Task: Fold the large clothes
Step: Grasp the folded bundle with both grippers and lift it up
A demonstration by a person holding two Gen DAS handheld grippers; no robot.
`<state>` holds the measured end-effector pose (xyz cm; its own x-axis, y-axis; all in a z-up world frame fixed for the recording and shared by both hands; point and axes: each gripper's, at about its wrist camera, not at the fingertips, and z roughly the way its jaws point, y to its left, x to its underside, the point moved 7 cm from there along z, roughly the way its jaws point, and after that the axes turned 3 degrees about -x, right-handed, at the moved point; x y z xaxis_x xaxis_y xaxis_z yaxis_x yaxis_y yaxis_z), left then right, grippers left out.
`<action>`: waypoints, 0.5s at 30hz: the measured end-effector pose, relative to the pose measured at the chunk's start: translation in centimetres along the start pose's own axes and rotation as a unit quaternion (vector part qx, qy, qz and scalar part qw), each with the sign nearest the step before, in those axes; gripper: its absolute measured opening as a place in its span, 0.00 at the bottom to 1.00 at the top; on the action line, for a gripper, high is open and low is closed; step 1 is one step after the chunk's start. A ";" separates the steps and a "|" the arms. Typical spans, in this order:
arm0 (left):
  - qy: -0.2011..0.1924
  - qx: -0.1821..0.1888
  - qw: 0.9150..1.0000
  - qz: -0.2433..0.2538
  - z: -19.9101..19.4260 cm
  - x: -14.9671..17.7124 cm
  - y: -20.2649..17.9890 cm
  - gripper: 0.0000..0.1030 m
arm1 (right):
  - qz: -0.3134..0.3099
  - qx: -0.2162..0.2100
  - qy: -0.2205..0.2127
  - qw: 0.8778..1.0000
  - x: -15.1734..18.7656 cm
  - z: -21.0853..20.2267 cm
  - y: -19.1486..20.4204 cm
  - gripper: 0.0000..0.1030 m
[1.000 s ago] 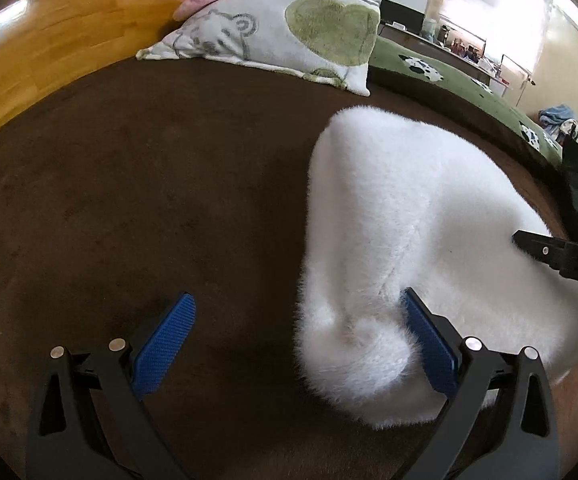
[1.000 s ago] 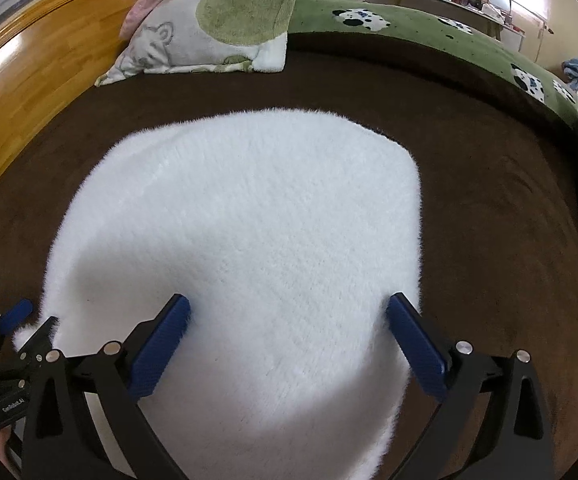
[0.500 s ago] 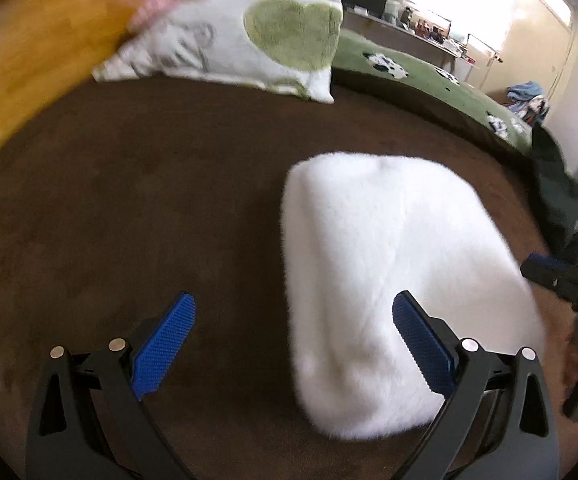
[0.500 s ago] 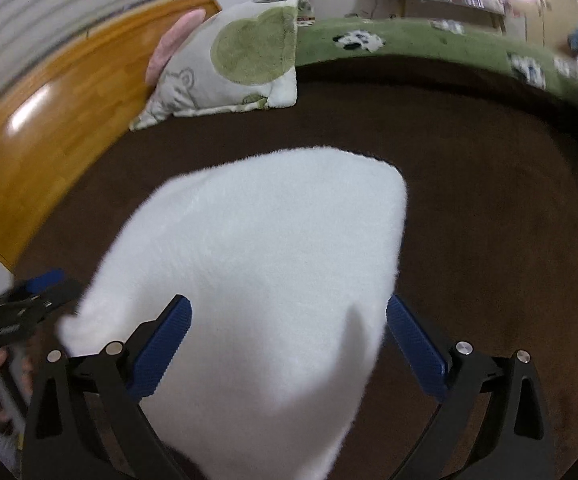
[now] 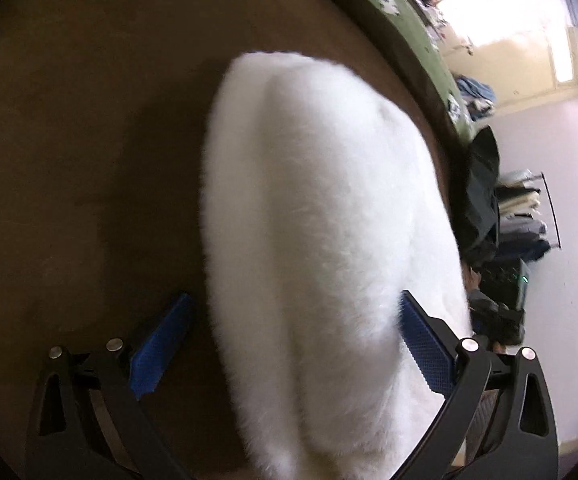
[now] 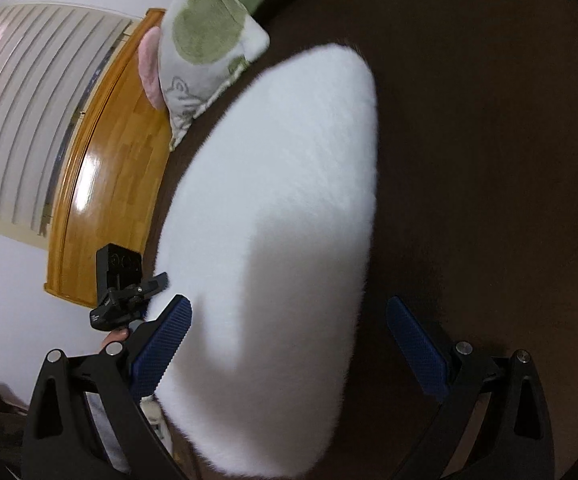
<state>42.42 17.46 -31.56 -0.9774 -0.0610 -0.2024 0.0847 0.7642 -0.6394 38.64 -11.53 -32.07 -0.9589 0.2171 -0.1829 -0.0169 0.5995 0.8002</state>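
Note:
A white fluffy garment lies folded into a compact block on the brown bed cover. It fills the middle of the right wrist view too. My left gripper is open, its blue pads straddling the garment's near left edge without clamping it. My right gripper is open, its pads on either side of the garment's near right part. The left gripper's body also shows at the left of the right wrist view.
A green-and-white pillow and a pink one lean on the wooden headboard. A green blanket runs along the far side. Dark clothing and a clothes rack stand past the bed's right edge.
Both grippers have tilted and swung, so each view rolled sideways. Both moved back toward the garment's near end. Their jaws stayed open and the garment stayed put.

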 end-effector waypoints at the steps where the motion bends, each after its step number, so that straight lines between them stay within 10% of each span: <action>1: 0.007 0.015 1.000 0.001 0.4 0.0 -0.3 0.94 | 0.005 -0.010 0.001 1.000 -0.2 0.2 -0.1 0.94; 15: 0.087 0.077 0.993 0.028 4.8 -0.4 -4.0 0.94 | -0.033 -0.001 0.034 0.999 -1.6 4.4 2.0 0.96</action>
<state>43.38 11.29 -32.49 -0.9877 0.1009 -0.1195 0.1564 0.6547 -0.7395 41.42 -7.30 -32.66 -0.9725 0.1245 -0.1967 -0.0816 0.6092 0.7888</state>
